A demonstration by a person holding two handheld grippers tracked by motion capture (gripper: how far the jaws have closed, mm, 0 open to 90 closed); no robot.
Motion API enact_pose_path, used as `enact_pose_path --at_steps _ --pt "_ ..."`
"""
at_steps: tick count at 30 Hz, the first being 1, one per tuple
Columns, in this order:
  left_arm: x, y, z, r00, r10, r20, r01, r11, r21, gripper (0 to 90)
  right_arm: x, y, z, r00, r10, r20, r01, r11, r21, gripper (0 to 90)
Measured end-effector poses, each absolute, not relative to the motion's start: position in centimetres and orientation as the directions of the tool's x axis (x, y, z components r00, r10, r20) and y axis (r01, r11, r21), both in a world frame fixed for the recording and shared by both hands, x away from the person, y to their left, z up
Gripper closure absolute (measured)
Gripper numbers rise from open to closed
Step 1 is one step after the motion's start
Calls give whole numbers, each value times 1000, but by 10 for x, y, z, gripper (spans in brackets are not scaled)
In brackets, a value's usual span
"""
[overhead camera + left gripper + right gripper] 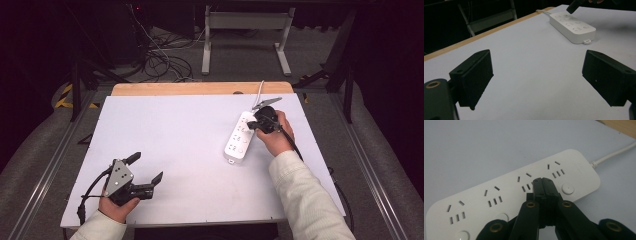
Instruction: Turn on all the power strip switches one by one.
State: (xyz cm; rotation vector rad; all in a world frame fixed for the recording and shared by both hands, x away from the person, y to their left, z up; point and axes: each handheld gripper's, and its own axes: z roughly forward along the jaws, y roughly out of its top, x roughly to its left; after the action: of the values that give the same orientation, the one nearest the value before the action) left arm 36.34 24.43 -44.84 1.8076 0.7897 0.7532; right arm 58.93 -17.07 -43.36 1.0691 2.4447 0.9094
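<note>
hovering: right tool (544, 185) closed over power strip (506, 195); no legible txt.

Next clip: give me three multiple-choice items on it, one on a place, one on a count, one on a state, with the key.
1. Where on the table is the power strip?
A. right side
B. left front corner
C. centre

2. How many socket groups show on the strip in the right gripper view?
A. two
B. four
C. six

3. How do the left gripper jaws stand?
A. shut
B. wide apart
C. clamped on a cable

Key: A, it lies by the right gripper; B, four groups counted; B, bare table between the jaws.
</note>
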Motion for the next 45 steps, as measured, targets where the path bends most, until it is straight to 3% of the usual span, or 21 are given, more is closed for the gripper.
enact_pose_path --at_steps 18,24,45 --pt "363 244 -448 595 791 144 179 -305 935 102 590 -167 -441 -679 734 -34 557 544 627 900" --pt "363 244 -448 594 790 149 178 -310 934 102 588 -162 -442 -680 729 -75 539 567 623 900" --pt "362 243 -448 596 789 147 178 -308 935 102 586 -165 -447 -633 774 -19 586 496 640 900"
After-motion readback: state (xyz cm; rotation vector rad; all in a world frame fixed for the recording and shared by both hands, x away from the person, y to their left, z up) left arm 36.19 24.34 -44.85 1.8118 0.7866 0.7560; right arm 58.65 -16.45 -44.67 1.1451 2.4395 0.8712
